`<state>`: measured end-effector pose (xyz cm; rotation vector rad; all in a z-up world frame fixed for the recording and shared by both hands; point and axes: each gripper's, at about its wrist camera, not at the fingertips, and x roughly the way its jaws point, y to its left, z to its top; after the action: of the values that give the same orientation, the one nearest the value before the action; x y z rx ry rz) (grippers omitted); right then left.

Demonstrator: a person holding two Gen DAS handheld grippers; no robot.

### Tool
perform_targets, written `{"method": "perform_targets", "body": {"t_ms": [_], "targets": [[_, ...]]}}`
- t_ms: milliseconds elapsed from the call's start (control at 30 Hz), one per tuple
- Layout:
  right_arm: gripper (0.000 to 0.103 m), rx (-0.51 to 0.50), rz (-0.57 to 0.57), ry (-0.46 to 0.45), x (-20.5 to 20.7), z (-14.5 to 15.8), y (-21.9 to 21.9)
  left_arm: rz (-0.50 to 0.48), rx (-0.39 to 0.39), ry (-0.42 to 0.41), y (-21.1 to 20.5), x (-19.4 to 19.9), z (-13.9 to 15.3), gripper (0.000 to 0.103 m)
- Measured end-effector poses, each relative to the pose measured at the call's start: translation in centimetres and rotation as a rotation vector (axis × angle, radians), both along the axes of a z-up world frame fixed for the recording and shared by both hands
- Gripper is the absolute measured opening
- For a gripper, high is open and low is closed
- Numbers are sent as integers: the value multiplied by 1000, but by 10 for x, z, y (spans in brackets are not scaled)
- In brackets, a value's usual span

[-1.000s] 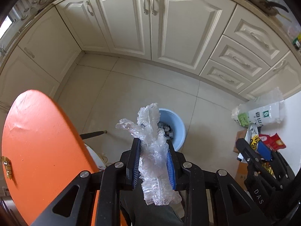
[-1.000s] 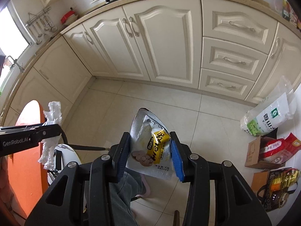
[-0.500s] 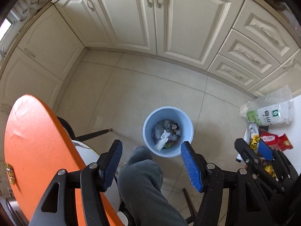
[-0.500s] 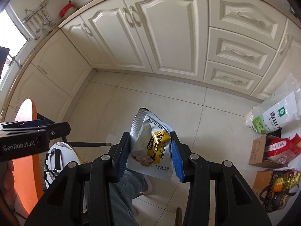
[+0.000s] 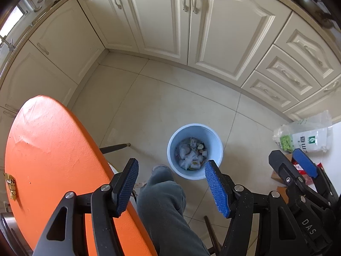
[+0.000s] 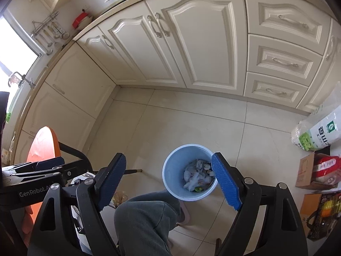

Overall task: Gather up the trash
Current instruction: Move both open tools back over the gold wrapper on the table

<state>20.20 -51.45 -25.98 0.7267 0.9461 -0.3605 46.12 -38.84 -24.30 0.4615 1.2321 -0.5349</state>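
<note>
A light blue bin [image 5: 195, 128] stands on the tiled floor, holding crumpled wrappers and white plastic [image 5: 191, 155]. My left gripper [image 5: 171, 162] hangs above the bin's near side, open, with nothing between its blue pads. In the right wrist view the same bin [image 6: 185, 149] lies below my right gripper [image 6: 168, 155], whose jaws are opening with nothing between them. Trash [image 6: 198, 175] fills the bin's bottom. A small yellowish scrap [image 5: 10, 185] lies on the orange table [image 5: 42, 149]. The right gripper's finger [image 5: 302, 165] shows at the left wrist view's right edge.
A person's grey trouser leg [image 5: 164, 202] reaches toward the bin. Cream cabinets [image 5: 191, 32] line the far wall. A rice bag [image 6: 319, 132], a cardboard box [image 6: 307, 170] and bags sit at the right. A dark chair leg [image 5: 115, 148] pokes out by the table.
The left gripper opened and its clear plastic wrap dropped into the bin. The right gripper then opened and its silver snack packet left the jaws. Both views shifted over the bin.
</note>
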Motion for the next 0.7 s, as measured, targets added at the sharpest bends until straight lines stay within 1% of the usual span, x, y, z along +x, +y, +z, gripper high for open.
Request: {"method": "perform_targets", "body": {"t_ms": [167, 367, 467, 567, 700], "targets": [[85, -51, -8, 24, -8, 7, 7, -18, -8, -4, 15, -10, 14, 61], [86, -80, 22, 0, -14, 28, 27, -7, -40, -13, 47, -28, 34, 61], [89, -103, 50, -15, -15, 42, 44, 14, -62, -26, 74, -37, 48, 61], [92, -123, 75, -33, -14, 54, 63, 53, -89, -43, 109, -45, 61, 61], [93, -132, 134, -60, -9, 69, 95, 109, -111, -73, 157, -55, 79, 61]]}}
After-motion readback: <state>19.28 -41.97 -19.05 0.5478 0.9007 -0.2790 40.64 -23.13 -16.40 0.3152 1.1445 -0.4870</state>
